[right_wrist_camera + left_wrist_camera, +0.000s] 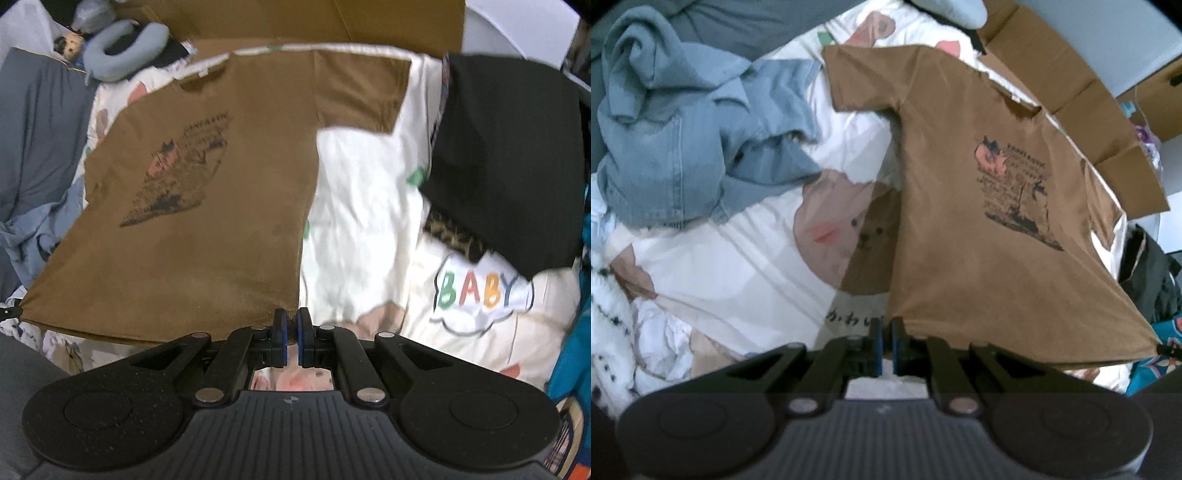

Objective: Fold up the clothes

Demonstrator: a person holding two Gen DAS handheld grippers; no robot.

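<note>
A brown T-shirt [960, 229] with a dark printed picture on its chest lies spread over a white cartoon-print bedcover [746, 266], collar at the far end. My left gripper [885, 325] is shut on the shirt's bottom-left hem corner, lifted off the cover. In the right wrist view the same T-shirt [229, 192] stretches away from me, and my right gripper [291, 315] is shut on its bottom-right hem corner. The hem hangs taut between the two grippers. The other gripper's tip [8, 312] shows at the left edge of the right wrist view.
A heap of blue denim clothes [687, 136] lies left of the shirt. A black garment [506, 162] is draped at the right over the bedcover [369, 206]. Cardboard boxes [1071, 92] stand behind the bed. A grey neck pillow [125, 48] and white rumpled cloth [624, 332] lie at the edges.
</note>
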